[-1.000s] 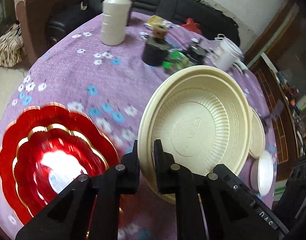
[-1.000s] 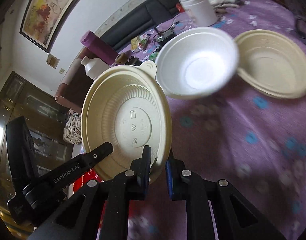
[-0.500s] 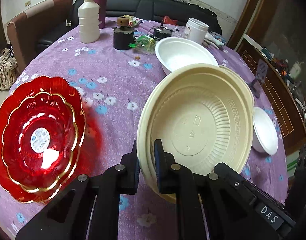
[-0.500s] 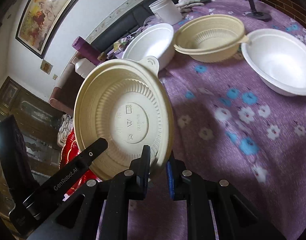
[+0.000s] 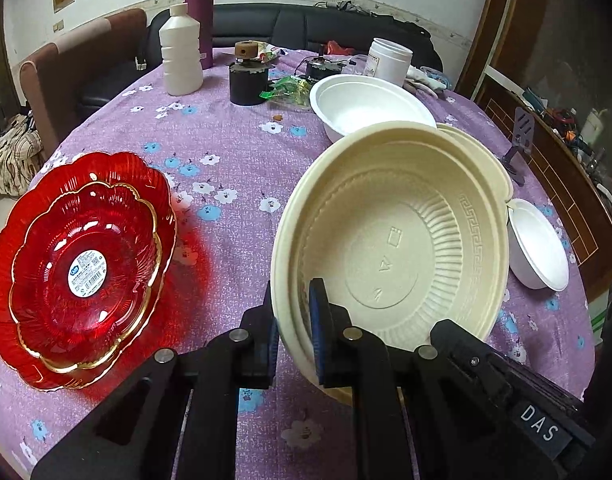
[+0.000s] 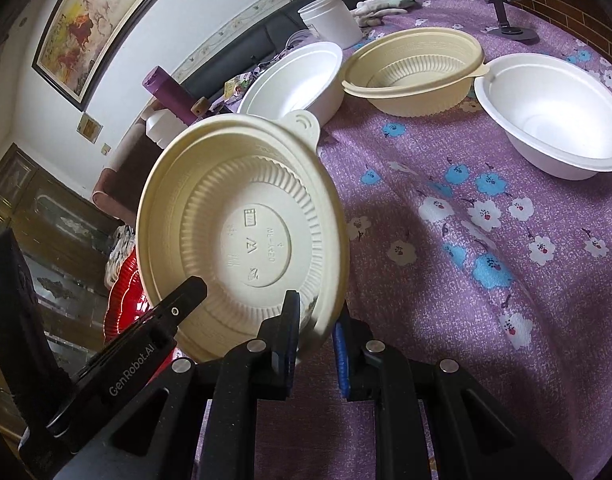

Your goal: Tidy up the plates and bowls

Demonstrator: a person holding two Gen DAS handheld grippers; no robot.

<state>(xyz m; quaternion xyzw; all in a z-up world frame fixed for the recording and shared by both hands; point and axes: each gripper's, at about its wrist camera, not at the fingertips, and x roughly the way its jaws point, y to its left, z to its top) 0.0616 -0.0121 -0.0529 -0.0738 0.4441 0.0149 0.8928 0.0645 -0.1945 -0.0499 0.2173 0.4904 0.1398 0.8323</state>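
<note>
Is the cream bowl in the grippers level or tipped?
Tipped: the cream bowl stands on edge, its inside facing the left camera, its underside the right.

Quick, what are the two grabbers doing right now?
Left gripper: closed on the rim of the cream bowl.
Right gripper: closed on the same cream bowl's rim, from the other side.

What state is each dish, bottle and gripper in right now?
Cream bowl: lifted, tilted, clamped at its rim by both grippers.
Left gripper: shut on the rim.
Right gripper: shut on the rim.
Second cream bowl: upright on the table, empty.
White bowls: two, upright, empty, apart.
Red plates: stacked, smaller on larger.
White bottle: upright, capped.
Purple flask: upright, closed.
</note>
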